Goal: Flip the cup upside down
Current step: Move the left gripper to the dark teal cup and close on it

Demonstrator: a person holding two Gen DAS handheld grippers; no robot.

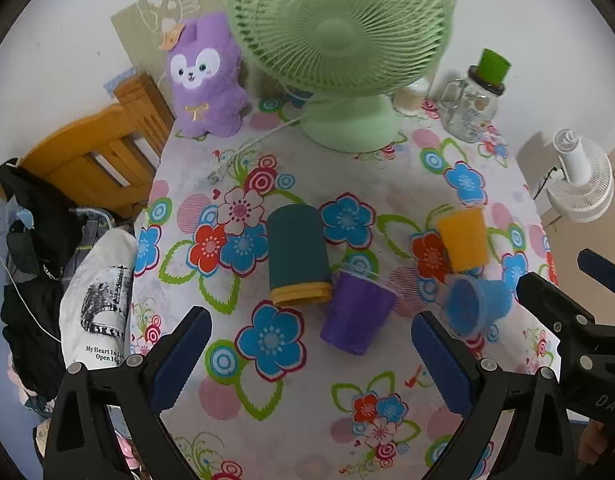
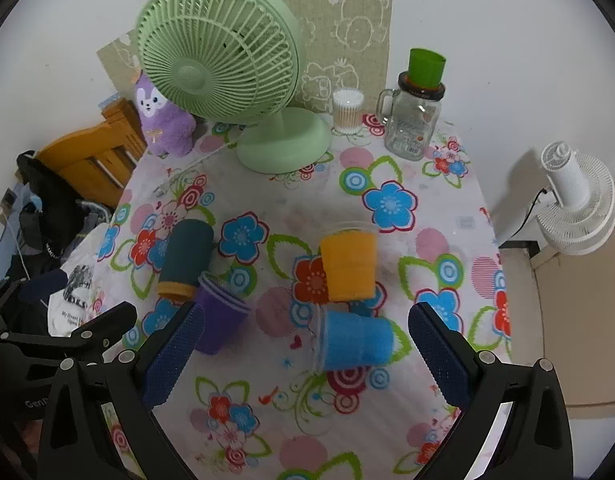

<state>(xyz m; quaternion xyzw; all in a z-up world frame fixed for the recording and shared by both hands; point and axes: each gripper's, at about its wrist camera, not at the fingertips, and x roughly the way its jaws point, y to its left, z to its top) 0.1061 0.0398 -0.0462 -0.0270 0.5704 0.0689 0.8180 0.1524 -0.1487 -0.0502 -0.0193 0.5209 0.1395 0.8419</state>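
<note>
Both grippers hover over the floral table (image 1: 291, 420) with jaws spread wide and nothing between them: the left gripper (image 1: 307, 356) and the right gripper (image 2: 305, 354) are each released. From the left wrist, the purple cup (image 1: 357, 312) sits dead ahead at 12 o'clock of the open jaws, tilted, its rim away from the camera and close to the orange-rimmed end of the teal cup (image 1: 297, 256), which lies on its side at 11 o'clock. The blue cup (image 1: 473, 304) lies on its side at 2 o'clock, beside the right finger's tip, with the orange cup (image 1: 463, 240) just beyond it. From the right wrist, the blue cup (image 2: 355, 340) lies between the open jaws at 12 o'clock, rim to the left, the orange cup (image 2: 349, 266) right behind it, apparently touching; the purple cup (image 2: 219, 318) is at 10 o'clock, partly hidden by the left finger, and the teal cup (image 2: 185, 258) is beyond it. At the far edge stand a green fan (image 2: 227, 60), a plush (image 2: 163, 120) and a glass mug (image 2: 413, 120).
</note>
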